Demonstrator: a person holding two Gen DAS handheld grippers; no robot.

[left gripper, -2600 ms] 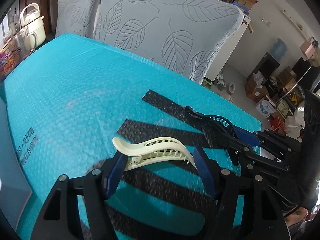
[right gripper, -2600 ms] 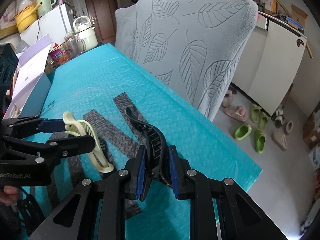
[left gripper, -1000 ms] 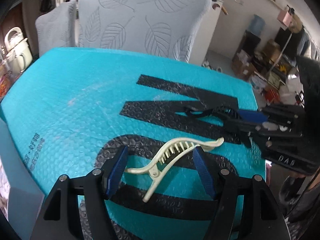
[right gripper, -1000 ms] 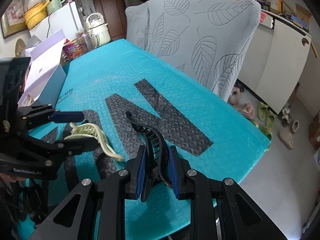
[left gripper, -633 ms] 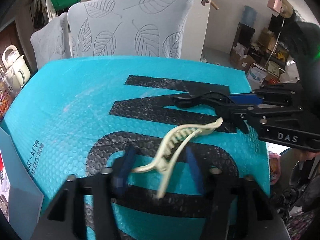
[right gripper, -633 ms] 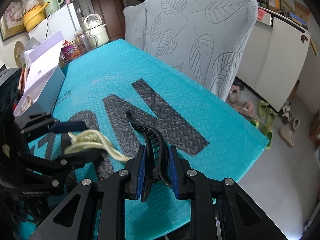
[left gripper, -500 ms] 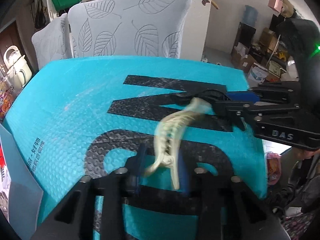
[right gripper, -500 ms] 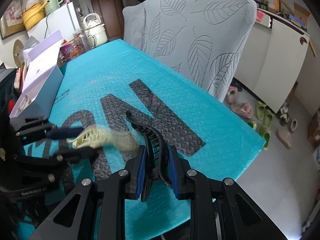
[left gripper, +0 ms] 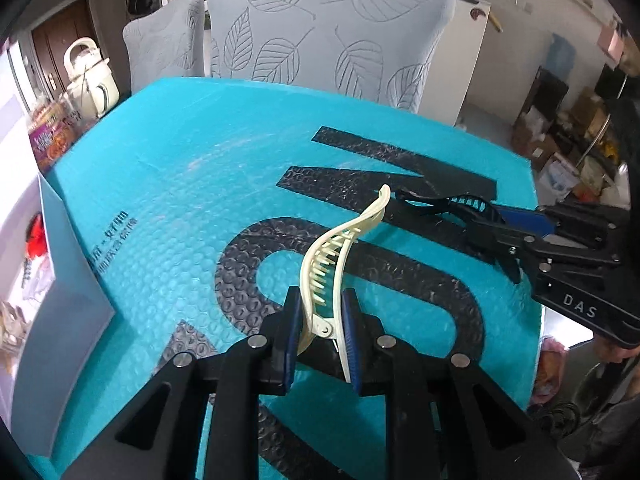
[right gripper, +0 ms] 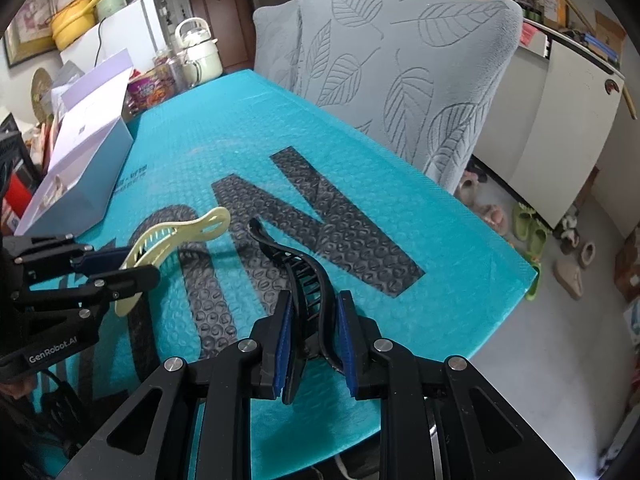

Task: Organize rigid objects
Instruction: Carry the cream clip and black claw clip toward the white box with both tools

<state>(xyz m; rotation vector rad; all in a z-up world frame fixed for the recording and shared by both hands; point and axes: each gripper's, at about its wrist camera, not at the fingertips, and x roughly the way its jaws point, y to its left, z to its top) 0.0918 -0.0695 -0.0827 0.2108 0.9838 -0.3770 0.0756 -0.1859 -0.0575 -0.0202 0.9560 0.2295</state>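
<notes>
A teal bubble-wrap mat (left gripper: 168, 200) is covering the table, with an open lavender box (right gripper: 76, 160) at its edge. The left gripper (left gripper: 320, 332) is clamping a cream hair clip (left gripper: 340, 248); the right gripper (right gripper: 314, 340) is clamping a black hair clip (right gripper: 296, 268). Both clips are hanging above the mat, so neither looks put away yet.

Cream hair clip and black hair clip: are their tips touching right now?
Cannot tell. In the left wrist view the cream hair clip tip overlaps the black hair clip; the right wrist view suggests a gap, not plainly.
</notes>
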